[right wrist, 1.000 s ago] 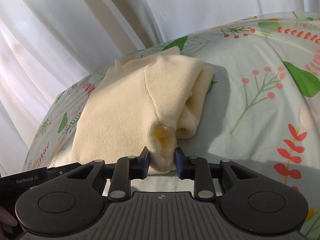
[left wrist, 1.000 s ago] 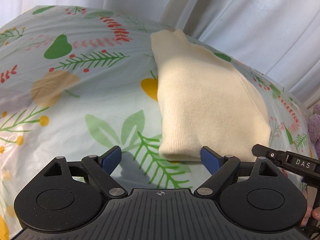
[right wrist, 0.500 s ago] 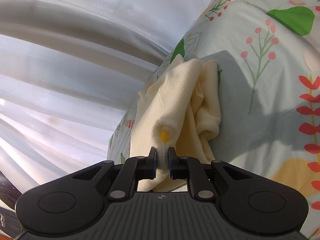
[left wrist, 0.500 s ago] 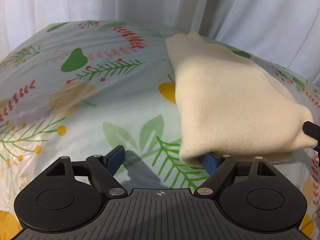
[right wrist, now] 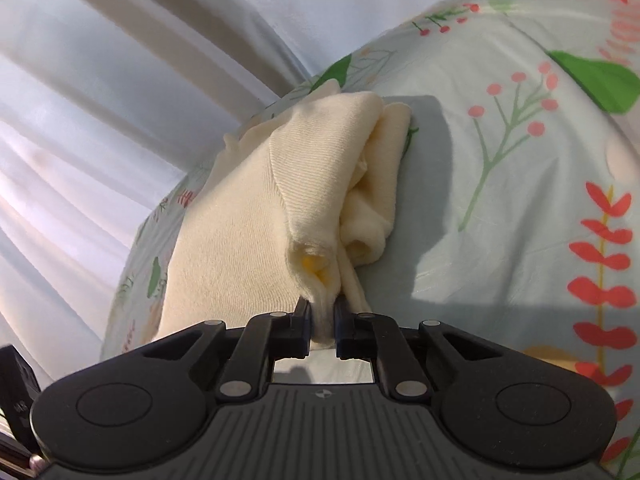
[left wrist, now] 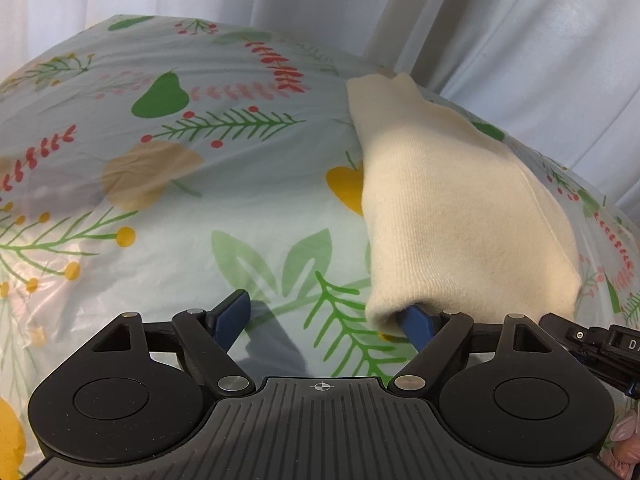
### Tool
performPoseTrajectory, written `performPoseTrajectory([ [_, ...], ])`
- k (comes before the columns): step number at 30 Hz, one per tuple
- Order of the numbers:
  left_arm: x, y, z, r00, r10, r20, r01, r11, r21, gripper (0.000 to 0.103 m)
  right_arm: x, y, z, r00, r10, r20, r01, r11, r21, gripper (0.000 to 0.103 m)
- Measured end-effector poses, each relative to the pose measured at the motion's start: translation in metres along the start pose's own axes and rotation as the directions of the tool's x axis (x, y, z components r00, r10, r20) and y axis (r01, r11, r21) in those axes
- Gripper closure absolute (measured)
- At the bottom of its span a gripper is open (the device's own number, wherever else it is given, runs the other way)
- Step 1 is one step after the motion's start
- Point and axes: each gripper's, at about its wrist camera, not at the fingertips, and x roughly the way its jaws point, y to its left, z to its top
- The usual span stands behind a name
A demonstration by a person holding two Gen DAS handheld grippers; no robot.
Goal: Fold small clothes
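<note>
A cream knit garment [left wrist: 452, 216] lies folded on a floral tablecloth [left wrist: 200, 208]. My left gripper [left wrist: 324, 314] is open; its right blue finger [left wrist: 416, 320] is tucked under the garment's near left corner, its left finger [left wrist: 232, 314] over bare cloth. In the right wrist view my right gripper [right wrist: 322, 314] is shut on the near edge of the cream garment [right wrist: 256, 220] and holds that edge lifted, with bunched folds [right wrist: 372, 208] hanging to the right.
White curtains [left wrist: 500, 32] hang close behind the table. The other gripper's black body [left wrist: 596, 340] shows at the right edge of the left wrist view. The patterned cloth [right wrist: 520, 184] spreads to the right of the garment.
The right gripper stayed shut on the garment edge and tilted back towards level. The left gripper shifted slightly, its right finger still under the garment's corner.
</note>
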Motion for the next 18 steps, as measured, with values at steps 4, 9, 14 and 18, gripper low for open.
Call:
performPoseTrajectory([
  [4,-0.010,0.010,-0.001,1.000,0.006,-0.016,-0.006,0.999,-0.040,0.018,0.001,0.029,-0.010,0.992,-0.114,0.046,0.122,0.966,-0.230,0.094],
  [9,-0.038,0.017,0.003,0.998,-0.056,0.032,0.059,0.994,-0.088,0.018,-0.012,0.045,-0.013,0.962,-0.257,0.089,0.272,0.901,-0.339,0.061],
  [14,-0.041,0.005,0.017,0.995,-0.061,0.077,0.066,0.995,-0.069,0.015,-0.039,0.069,-0.019,0.938,-0.246,0.243,0.334,0.829,-0.449,0.054],
  [18,-0.007,-0.014,0.016,1.000,-0.024,0.013,0.024,0.999,0.021,0.016,-0.017,0.089,-0.020,0.948,-0.214,0.238,0.314,0.759,-0.570,0.071],
])
